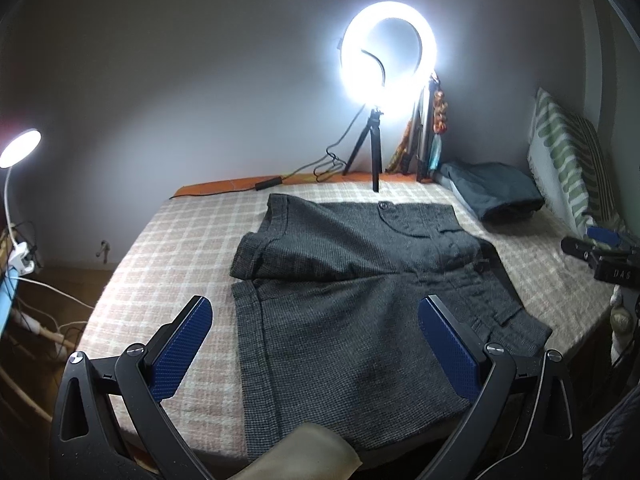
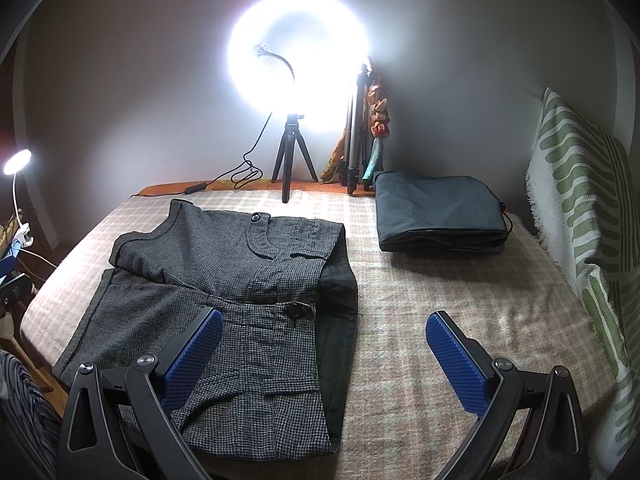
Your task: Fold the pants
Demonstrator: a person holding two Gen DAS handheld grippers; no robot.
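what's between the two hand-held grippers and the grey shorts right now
Nothing visible. The left hand-held gripper hangs open directly over the grey shorts, and the right hand-held gripper is open at their waistband edge. The folded dark garment lies apart.

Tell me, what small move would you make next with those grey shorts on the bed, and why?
Probably lower the left hand-held gripper onto the near hem of the dark grey woven shorts and close on it. Both grippers hang open and hold nothing, with the right hand-held gripper over the waistband side, and the shorts lie spread on the checked bedspread, one leg slightly rumpled, no fold made yet.
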